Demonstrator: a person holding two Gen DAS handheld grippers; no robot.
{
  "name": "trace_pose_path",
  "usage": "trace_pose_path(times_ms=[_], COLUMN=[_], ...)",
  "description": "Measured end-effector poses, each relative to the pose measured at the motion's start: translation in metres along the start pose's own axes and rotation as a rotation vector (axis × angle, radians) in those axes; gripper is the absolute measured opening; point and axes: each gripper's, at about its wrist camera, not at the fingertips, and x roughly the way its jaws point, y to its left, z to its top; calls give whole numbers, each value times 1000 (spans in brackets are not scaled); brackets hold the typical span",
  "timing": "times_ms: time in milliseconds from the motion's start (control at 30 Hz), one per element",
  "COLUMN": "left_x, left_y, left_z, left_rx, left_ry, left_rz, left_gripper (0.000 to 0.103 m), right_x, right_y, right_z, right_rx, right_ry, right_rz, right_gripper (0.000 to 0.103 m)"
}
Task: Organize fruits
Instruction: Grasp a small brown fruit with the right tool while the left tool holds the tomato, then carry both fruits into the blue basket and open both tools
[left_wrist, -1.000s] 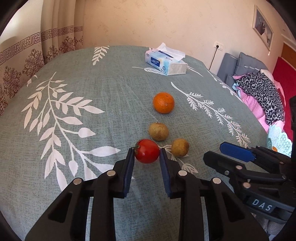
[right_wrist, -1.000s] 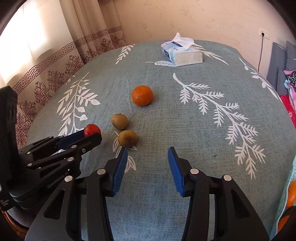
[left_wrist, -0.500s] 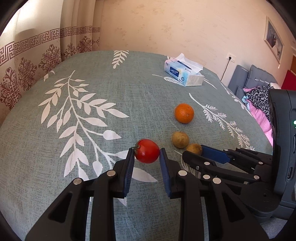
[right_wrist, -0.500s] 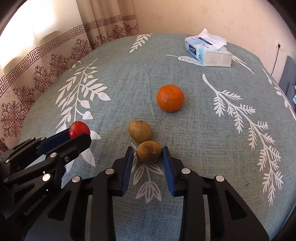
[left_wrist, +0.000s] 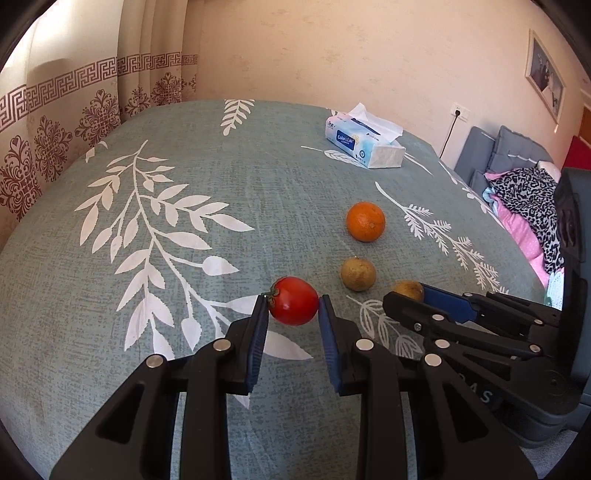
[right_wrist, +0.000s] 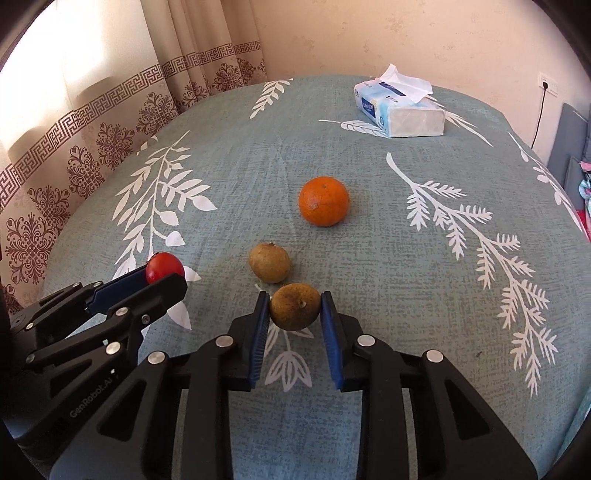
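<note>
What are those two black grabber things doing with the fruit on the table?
Someone is sorting fruit with a grabber in each hand. The left gripper has its fingers shut on a red tomato, and the right gripper is shut on a brown fruit. Another brown fruit and an orange sit on the leaf-patterned tablecloth, with a tissue box farther back.

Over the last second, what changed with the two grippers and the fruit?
The right gripper moved in and closed on the nearer brown fruit. The left gripper carried the tomato leftward, away from the group. The orange, the other brown fruit and the tissue box stayed put.
</note>
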Motion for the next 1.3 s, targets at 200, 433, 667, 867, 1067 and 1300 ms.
trace_pose_path(times_ms=[200, 433, 667, 867, 1067, 1300], left_x=[-1, -3, -6, -9, -12, -13], left_y=[-7, -18, -34, -47, -58, -72], left_z=[-3, -6, -11, -14, -15, -16], left_rx=[25, 59, 99, 118, 138, 158], left_ry=[-6, -6, -1, 8, 11, 21], left_rz=[-6, -16, -25, -45, -60, -74], left_gripper=[28, 28, 28, 28, 28, 28], right_x=[-29, -76, -123, -155, -182, -201], right_y=[-15, -43, -77, -108, -142, -174], right_z=[-15, -36, -57, -74, -91, -111], right_rx=[49, 123, 211, 276, 349, 435], right_ry=[-30, -92, -160, -198, -218, -220], right_rz=[-20, -68, -122, -194, -289, -367], right_gripper=[29, 29, 29, 29, 29, 29])
